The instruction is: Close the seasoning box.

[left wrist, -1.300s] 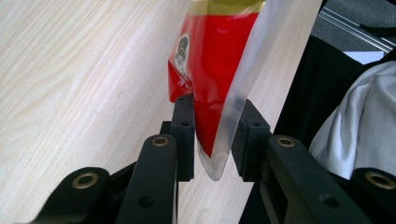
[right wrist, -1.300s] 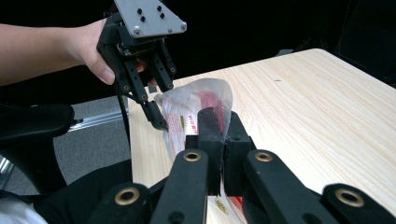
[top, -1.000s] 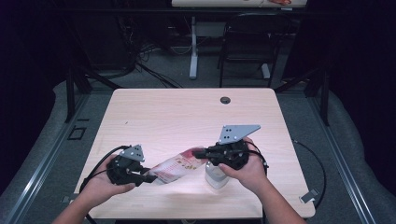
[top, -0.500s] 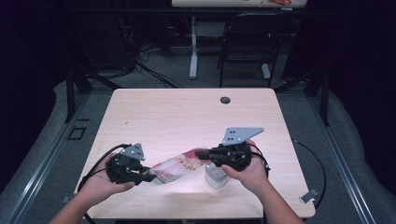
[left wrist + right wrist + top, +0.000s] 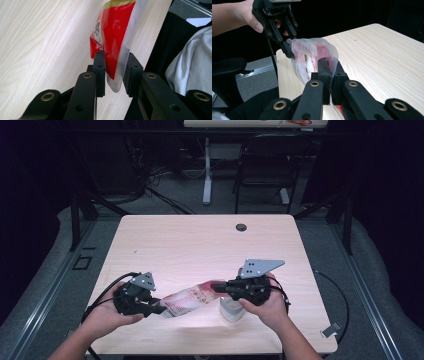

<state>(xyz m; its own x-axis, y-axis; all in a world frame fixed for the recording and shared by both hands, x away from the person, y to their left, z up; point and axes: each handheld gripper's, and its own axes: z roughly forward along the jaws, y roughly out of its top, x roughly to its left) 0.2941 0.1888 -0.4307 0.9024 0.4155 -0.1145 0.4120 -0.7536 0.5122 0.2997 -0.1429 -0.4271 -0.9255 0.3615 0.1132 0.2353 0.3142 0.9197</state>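
Unmoved: both tools [image 5: 162, 309] [image 5: 220, 289] clamping pouch [image 5: 187, 300]

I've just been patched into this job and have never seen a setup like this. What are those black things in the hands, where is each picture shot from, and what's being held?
No robot arm here: a person holds a handheld two-jaw tool in each hand. The high view looks down on the wooden table. Each of the other two views comes from a camera riding on one gripper, looking along its black jaws. The left gripper has a corner of a red and clear plastic pouch between its jaws, one pad on the pouch; whether both pads press, I cannot tell. The right gripper is clamped on the pouch's other end. A small clear container stands on the table under the right hand.
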